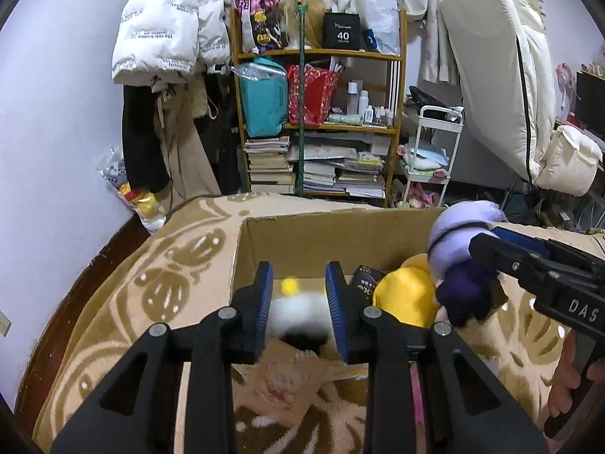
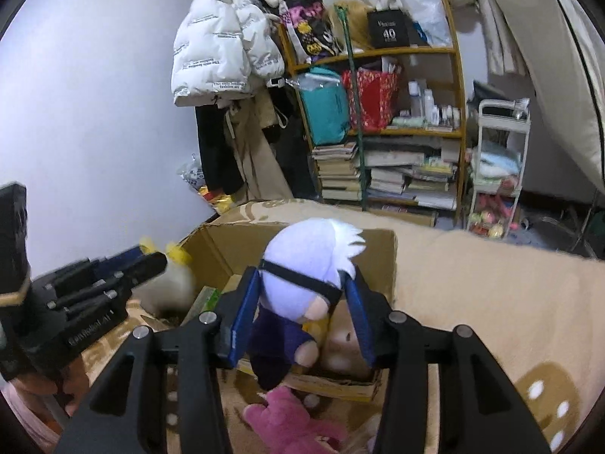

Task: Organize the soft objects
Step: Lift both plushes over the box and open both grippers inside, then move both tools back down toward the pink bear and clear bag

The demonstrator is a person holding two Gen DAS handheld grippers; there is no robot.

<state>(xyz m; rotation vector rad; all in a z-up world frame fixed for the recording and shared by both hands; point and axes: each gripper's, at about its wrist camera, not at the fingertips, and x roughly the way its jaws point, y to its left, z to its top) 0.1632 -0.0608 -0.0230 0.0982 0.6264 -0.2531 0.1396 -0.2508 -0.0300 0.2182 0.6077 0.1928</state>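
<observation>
left gripper [image 1: 298, 306]: jaws narrow, the blue pads pressing on a white fluffy plush [image 1: 298, 314] with a yellow tuft on top; the toy is blurred, and it hangs over the left end of the cardboard box [image 1: 302, 234].
right gripper [image 2: 302, 302]: jaws set partway, blue pads either side of the head of a pale lilac plush doll [image 2: 302, 265]; the left pad touches the head, and whether the right pad presses it i cannot tell.
plush doll: white spiky hair, a black band across the face, dark purple body dangling below the jaws, over the right end of the box.
cardboard box: open top, standing on a beige blanket [image 1: 151, 283] with a brown pattern that covers the bed.
inside the box: a round yellow plush [image 1: 408, 295] just beside a dark packet [image 1: 365, 282]; a tan plush [image 2: 340, 344] under the doll.
in front of the box: a pink plush [image 2: 287, 420] lying on the blanket, near the right gripper's arms.
behind: a wooden shelf [image 1: 317, 121] crowded with books, bags and bottles, a white puffer jacket [image 1: 170, 26] hanging to its left, a white trolley [image 1: 431, 151] to its right.
</observation>
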